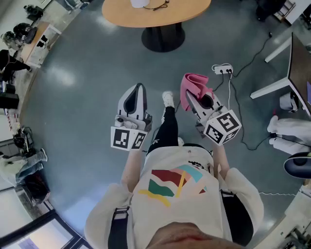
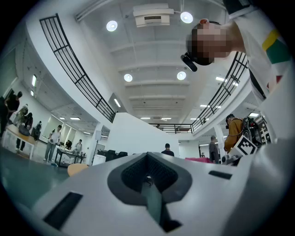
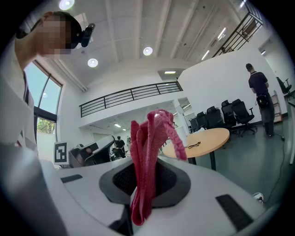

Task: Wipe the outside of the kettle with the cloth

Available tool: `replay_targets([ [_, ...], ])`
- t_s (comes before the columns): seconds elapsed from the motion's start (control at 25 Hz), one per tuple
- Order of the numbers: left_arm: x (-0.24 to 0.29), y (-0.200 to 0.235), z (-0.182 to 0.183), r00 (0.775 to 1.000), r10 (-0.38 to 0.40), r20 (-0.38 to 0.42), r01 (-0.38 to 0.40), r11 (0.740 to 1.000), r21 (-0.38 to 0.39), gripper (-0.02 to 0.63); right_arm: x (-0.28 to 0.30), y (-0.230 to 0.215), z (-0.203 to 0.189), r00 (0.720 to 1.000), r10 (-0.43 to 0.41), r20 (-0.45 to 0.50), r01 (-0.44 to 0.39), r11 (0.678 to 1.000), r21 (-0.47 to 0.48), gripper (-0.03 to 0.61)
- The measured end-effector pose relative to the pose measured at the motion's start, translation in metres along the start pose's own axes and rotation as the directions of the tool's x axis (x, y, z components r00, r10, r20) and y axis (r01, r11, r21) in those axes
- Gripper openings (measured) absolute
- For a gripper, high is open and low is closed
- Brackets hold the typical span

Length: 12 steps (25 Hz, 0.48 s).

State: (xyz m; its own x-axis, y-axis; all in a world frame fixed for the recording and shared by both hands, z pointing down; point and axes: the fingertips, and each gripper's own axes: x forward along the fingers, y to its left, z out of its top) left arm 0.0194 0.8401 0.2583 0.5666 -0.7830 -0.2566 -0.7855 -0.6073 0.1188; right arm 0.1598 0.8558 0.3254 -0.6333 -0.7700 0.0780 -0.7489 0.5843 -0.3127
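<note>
A pink cloth is pinched between the jaws of my right gripper, and its folds stick up past the tips. The left gripper is shut with nothing in it, its pads meeting along a thin seam. Both grippers are held in front of the person's chest, pointing across the room above the grey floor. No kettle shows in any view.
A round wooden table on a black pedestal stands ahead. A white power strip with cables lies on the floor to the right, near a white desk leg. Several people stand far off in the hall.
</note>
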Motion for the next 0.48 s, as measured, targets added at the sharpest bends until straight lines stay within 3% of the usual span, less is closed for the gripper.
replay_targets([
  [0.28, 0.114, 0.097, -0.039, 1.0, 0.009, 0.012, -0.009, 1.0, 0.009, 0.035, 0.112, -0.089, 0.033, 1.0, -0.017, -0.006, 0.017, 1.0, -0.019, 0.038],
  [0.48, 0.196, 0.209, -0.055, 0.998, 0.067, 0.018, -0.067, 0.998, -0.023, 0.035, 0.236, -0.145, 0.079, 0.999, -0.008, -0.034, 0.006, 0.998, -0.068, 0.038],
])
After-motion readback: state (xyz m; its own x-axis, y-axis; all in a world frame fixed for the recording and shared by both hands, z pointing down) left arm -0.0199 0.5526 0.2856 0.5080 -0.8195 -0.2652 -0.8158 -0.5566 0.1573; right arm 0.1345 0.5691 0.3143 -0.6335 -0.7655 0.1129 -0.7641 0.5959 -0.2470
